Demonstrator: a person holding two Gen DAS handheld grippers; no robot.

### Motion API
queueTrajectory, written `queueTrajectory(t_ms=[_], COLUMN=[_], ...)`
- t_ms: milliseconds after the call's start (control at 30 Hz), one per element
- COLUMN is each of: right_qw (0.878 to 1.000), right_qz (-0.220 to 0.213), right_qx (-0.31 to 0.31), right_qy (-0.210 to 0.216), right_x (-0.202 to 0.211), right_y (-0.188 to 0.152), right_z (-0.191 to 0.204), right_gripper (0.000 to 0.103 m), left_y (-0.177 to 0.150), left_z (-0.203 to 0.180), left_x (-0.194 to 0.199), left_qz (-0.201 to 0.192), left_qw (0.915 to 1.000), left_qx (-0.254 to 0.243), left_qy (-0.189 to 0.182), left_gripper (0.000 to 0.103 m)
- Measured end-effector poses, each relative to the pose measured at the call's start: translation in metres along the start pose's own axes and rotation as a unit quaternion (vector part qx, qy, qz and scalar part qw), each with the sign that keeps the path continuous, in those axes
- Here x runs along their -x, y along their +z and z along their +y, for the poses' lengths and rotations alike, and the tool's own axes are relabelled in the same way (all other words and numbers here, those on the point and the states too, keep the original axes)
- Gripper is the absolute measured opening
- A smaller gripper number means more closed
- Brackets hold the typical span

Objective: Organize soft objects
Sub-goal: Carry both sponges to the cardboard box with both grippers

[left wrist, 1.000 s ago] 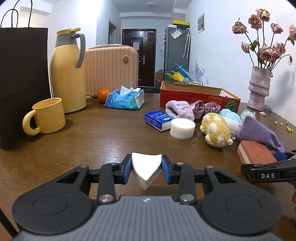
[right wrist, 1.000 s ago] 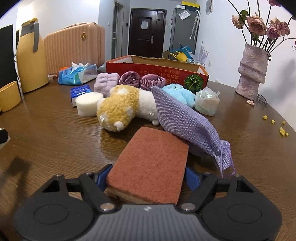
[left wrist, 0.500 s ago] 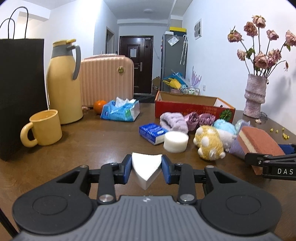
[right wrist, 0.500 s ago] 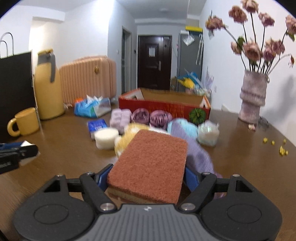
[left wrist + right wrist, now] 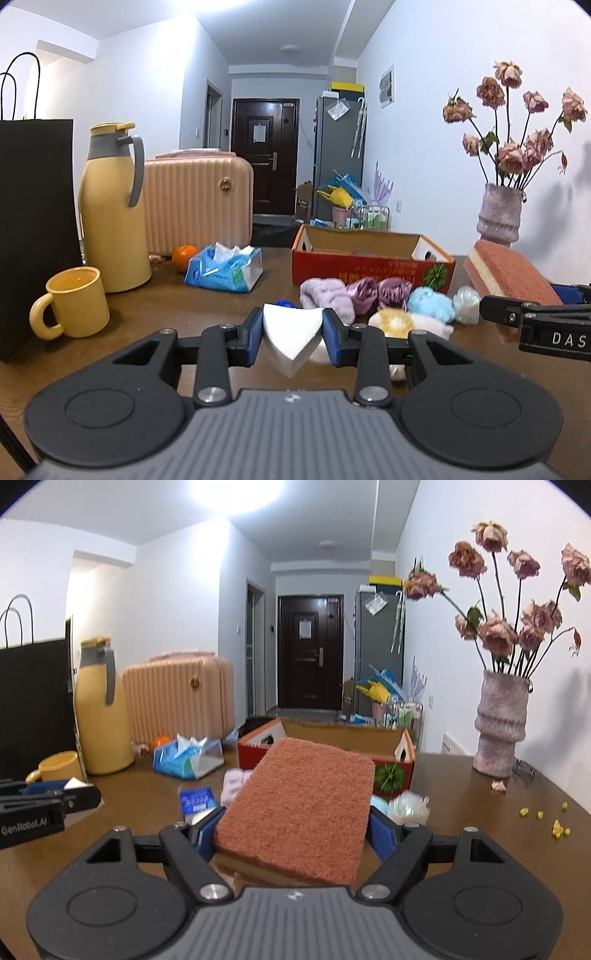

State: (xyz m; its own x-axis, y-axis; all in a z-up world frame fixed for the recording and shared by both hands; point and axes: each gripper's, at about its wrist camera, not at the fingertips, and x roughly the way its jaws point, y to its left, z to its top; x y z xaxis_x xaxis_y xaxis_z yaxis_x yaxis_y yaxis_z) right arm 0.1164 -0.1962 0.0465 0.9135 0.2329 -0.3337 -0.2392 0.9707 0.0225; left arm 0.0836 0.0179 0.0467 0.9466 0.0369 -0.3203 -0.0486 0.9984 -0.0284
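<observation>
Tongs, two pairs, each clamp one sponge above the counter (image 5: pixel 147 317).
Left tongs (image 5: pixel 291 334) pinch a white wedge sponge (image 5: pixel 291 332); right tongs (image 5: pixel 291 834) squeeze a rust scouring sponge (image 5: pixel 303 808), both aimed slightly downward toward one red box (image 5: pixel 369 266). Left view alone shows about six soft pieces (image 5: pixel 369 299) before that box, partly hidden; right view alone shows yellow crumbs (image 5: pixel 554 819).

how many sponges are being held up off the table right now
2: a white wedge sponge clamped in the left gripper, a red scouring sponge in the right gripper. More may lie hidden behind them.
</observation>
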Motion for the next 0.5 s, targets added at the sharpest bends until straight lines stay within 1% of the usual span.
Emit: queueTrajectory(t_ms=[267,500], right_qw=[0.999,0.998], right_qz=[-0.042,-0.060], right_qx=[-0.019,-0.036], right_qy=[0.005,0.000], right_x=[-0.006,-0.026], right_y=[0.030,0.049], right_z=[-0.012,-0.020], right_gripper=[0.078,0.078], left_y=[0.023,0.043], left_z=[-0.010,-0.023], left_x=[-0.013,-0.030], left_qz=[-0.017,-0.033], left_qw=[0.9996,0.9989], left_qx=[0.021,0.031], left_qy=[-0.007,-0.010], left_gripper=[0.035,0.035])
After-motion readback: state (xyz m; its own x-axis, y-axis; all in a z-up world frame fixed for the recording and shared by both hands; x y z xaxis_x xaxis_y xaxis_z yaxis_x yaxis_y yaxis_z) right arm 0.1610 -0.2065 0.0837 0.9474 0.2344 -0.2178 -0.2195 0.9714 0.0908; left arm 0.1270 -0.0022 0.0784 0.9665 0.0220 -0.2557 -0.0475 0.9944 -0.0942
